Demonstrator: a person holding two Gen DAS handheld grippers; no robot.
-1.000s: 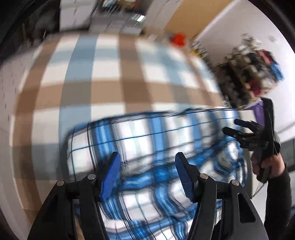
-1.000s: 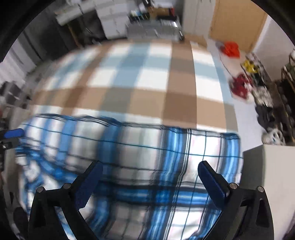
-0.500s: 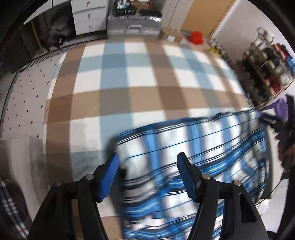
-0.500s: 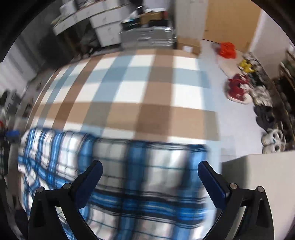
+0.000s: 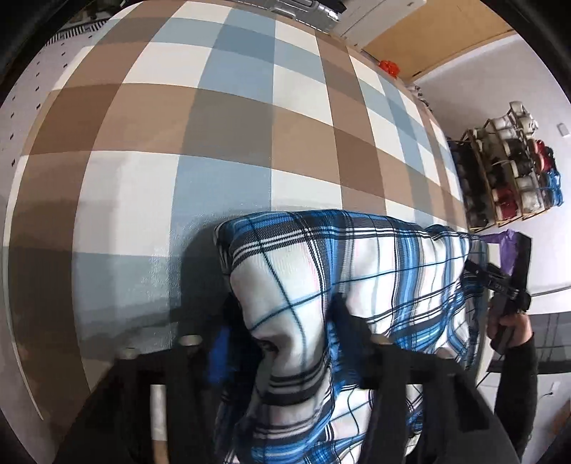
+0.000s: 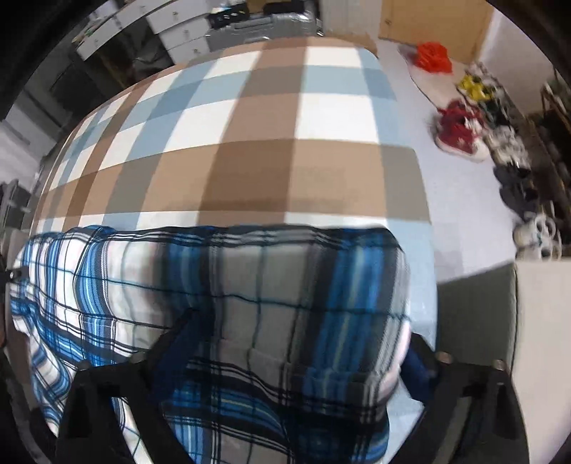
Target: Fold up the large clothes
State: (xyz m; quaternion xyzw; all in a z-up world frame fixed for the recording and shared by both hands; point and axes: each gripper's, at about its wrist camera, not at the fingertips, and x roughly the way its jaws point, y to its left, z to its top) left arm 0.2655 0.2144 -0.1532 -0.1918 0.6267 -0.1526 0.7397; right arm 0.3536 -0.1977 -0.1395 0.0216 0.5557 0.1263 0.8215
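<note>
Left wrist view: left tongs point(image 5: 282, 335) have just been closing and now pinch a bunched corner of the plaid shirt point(image 5: 357, 271). Right tongs point(image 6: 296, 353) have also narrowed, straddling the shirt's other end; blur hides whether they press it. The shirt lies on a checked bed point(image 6: 249, 157). Beyond stand a shoe rack point(image 5: 506, 167), floor shoes point(image 6: 460, 132) and drawers point(image 6: 178, 32).

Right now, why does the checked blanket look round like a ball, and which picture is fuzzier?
Left wrist view: the fisheye lens bulges the brown, blue and white checked blanket; it looks sharp, with a dark shadow beside the blue plaid cloth. Right wrist view: same bulge, but that cloth and the red shoes are smeared by motion blur.
</note>
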